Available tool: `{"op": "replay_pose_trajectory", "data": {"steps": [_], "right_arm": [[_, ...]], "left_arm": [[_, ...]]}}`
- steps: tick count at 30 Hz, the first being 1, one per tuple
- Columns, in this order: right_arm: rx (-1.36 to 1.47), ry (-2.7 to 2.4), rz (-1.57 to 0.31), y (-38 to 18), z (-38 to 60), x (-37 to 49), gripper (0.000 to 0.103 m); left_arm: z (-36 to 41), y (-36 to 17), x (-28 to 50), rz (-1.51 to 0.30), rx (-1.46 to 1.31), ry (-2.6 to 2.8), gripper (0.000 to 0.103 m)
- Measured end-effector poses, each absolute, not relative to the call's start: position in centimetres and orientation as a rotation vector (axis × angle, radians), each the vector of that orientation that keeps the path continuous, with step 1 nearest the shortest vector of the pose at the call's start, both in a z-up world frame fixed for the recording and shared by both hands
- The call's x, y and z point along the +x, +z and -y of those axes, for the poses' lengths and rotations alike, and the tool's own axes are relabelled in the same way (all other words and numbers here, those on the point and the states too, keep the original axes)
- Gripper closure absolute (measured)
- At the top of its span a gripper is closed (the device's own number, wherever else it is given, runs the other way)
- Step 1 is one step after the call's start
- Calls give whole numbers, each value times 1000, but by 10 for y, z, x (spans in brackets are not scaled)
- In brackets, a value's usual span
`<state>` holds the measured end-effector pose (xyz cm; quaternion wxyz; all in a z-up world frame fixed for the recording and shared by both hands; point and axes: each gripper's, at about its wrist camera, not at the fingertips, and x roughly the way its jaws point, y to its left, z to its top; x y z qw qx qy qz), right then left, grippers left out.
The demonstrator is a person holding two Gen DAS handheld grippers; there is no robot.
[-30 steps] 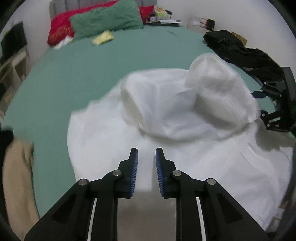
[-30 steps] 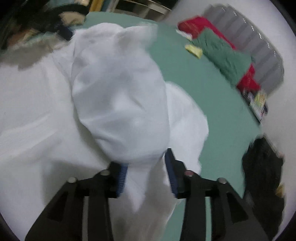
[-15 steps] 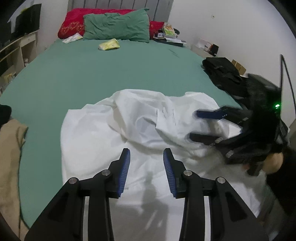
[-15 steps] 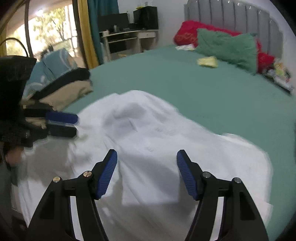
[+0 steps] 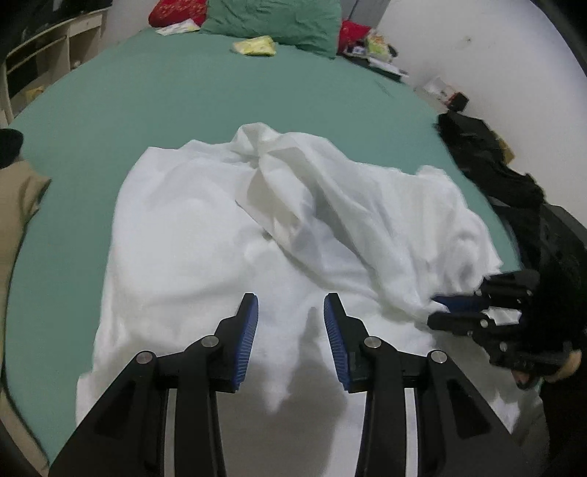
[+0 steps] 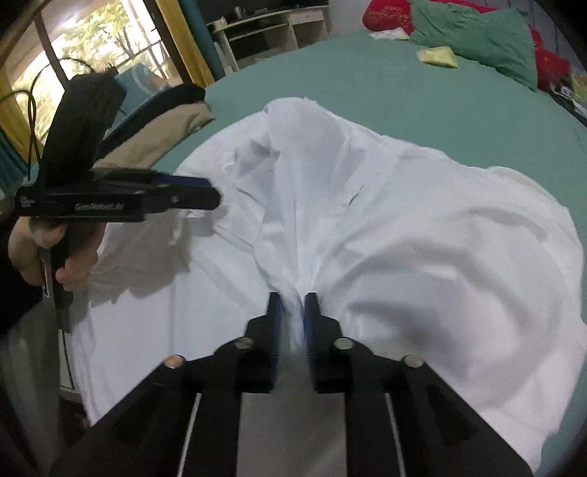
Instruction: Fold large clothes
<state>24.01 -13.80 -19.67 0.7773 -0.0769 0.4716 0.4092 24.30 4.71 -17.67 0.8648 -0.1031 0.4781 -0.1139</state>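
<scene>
A large white garment (image 5: 227,235) lies rumpled on the green bed (image 5: 146,91), with a raised fold near its middle; it also fills the right wrist view (image 6: 422,227). My left gripper (image 5: 291,312) is open and empty, just above the garment's near part; in the right wrist view it (image 6: 198,194) shows at the left, held by a hand. My right gripper (image 6: 292,304) is shut on a pinched ridge of the white cloth; in the left wrist view it (image 5: 440,312) shows at the garment's right edge.
A green pillow (image 5: 279,18) and a red pillow (image 5: 172,9) lie at the bed's head, with a small yellow item (image 5: 255,46). Black clothes (image 5: 488,165) lie at the right edge. Tan and dark clothes (image 6: 157,128) are stacked at the left. Shelves (image 6: 264,33) stand beyond.
The white garment dropped from a lifted bulge to lying on the bed. My right gripper opened, moved to the garment's near right edge and shut on the cloth. My left gripper opened wider.
</scene>
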Motion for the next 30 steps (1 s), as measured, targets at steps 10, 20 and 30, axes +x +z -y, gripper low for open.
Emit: {"op": "replay_pose_trajectory", "data": {"steps": [10, 20, 30], "right_arm": [[-156, 680, -981, -161, 194, 178, 31], [-78, 389, -1010, -155, 296, 137, 31], [90, 130, -1148, -189, 381, 134, 31]], "left_arm": [[-109, -131, 126, -859, -247, -82, 57], [-156, -149, 59, -870, -295, 76, 45], [-153, -201, 62, -1087, -284, 77, 38]]}}
